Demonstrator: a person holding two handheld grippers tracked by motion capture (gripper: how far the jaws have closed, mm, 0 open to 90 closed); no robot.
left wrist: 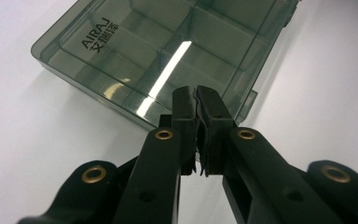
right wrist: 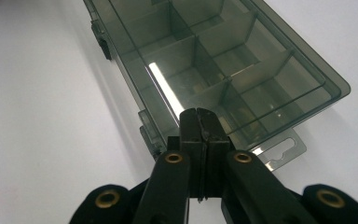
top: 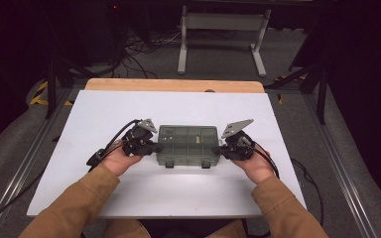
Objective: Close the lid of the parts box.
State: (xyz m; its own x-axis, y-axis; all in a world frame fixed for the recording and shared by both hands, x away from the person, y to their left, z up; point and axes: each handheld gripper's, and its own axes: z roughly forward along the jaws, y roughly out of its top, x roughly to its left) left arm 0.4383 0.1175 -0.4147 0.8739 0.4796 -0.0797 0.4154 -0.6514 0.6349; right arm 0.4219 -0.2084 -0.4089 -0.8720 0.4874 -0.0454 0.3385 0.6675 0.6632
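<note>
A smoky see-through compartment box (top: 187, 144) lies shut in the middle of the white board (top: 129, 106), its two latches facing me. My left gripper (top: 159, 147) is shut, its tips against the box's left end. My right gripper (top: 217, 149) is shut too, tips at the right end. In the left gripper view the closed jaws (left wrist: 196, 91) rest at the edge of the box (left wrist: 168, 42), which bears the lettering AIRAJ. In the right gripper view the shut gripper (right wrist: 198, 114) meets the box (right wrist: 223, 60) beside its hang tab (right wrist: 284, 149). Neither gripper holds anything between its jaws.
The board lies on a wooden table whose far edge (top: 173, 85) shows behind it. A white metal stand (top: 223, 29) and loose cables (top: 139, 49) are on the floor beyond. Bare white surface surrounds the box on all sides.
</note>
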